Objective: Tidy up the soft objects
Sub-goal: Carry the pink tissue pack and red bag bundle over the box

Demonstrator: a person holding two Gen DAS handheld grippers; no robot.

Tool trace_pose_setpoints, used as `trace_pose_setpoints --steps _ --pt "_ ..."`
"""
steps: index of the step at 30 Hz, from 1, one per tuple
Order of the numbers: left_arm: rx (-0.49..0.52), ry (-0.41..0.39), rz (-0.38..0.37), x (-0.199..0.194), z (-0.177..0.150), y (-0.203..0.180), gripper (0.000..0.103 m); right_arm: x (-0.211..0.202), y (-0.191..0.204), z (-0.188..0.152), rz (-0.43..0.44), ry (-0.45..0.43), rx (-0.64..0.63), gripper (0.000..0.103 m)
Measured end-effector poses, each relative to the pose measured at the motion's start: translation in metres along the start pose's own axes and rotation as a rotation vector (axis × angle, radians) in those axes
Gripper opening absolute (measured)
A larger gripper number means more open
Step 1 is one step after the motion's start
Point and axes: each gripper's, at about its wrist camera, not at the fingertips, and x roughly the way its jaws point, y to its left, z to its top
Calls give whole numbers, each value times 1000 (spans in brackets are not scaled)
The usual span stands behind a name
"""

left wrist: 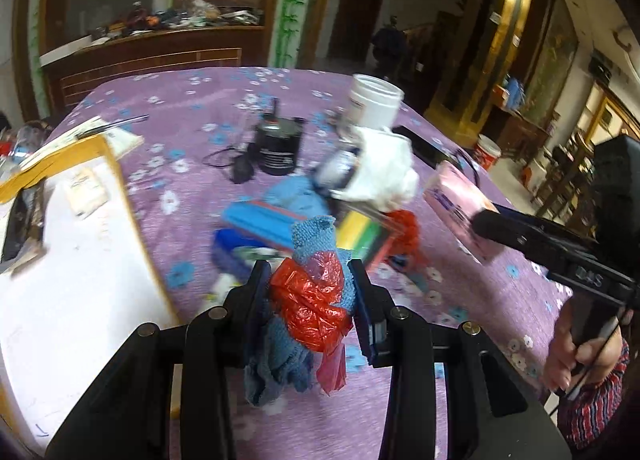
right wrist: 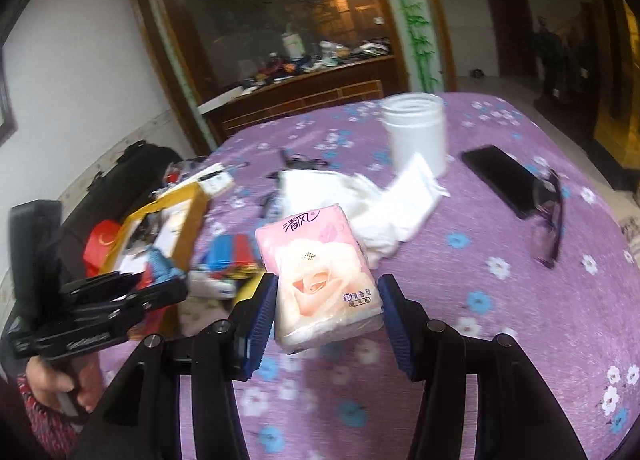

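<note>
My left gripper [left wrist: 310, 284] is shut on a bundle of blue knitted cloth [left wrist: 316, 236] and crumpled red plastic bag [left wrist: 308, 300], held above the purple flowered tablecloth [left wrist: 192, 108]. My right gripper [right wrist: 326, 300] is shut on a pink tissue pack [right wrist: 320, 280] printed with a rose, lifted off the table. In the left wrist view that pink tissue pack [left wrist: 456, 204] shows at the right gripper's tip. White soft cloth [right wrist: 360, 196] lies crumpled beyond the pack. The left gripper [right wrist: 160, 284] shows at the left of the right wrist view, with blue cloth at its tip.
An open yellow-rimmed cardboard box [left wrist: 80, 228] stands at the left. A white jar [right wrist: 416, 132], a black phone [right wrist: 500, 180], glasses [right wrist: 548, 220], a black can [left wrist: 278, 148] and coloured sponges [left wrist: 360, 232] lie on the table. A hand [left wrist: 584, 348] grips the right tool.
</note>
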Motion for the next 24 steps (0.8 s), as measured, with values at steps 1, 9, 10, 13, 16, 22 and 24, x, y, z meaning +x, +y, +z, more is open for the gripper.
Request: trace_pose_setpoints --steps 1,9,10,13,16,22,24 --pt "-10 -3 5 -2 0 6 36 1 6 1 10 3 -11 53" --pt "-90 -48 96 -26 -2 63 37 21 63 4 91 63 -99 53" --pt "-98 -54 120 -30 -3 72 37 25 72 5 102 74 -110 52" --pt "-133 -59 189 -43 -4 104 37 36 95 7 137 104 -144 52" --pt "-184 -57 257 -53 -8 137 37 47 121 11 175 124 -176 52" --pt "-274 -15 301 -55 -17 187 37 77 178 19 221 174 -242 52" --pt "-281 1 299 -50 -19 195 37 92 194 20 220 198 -260 52"
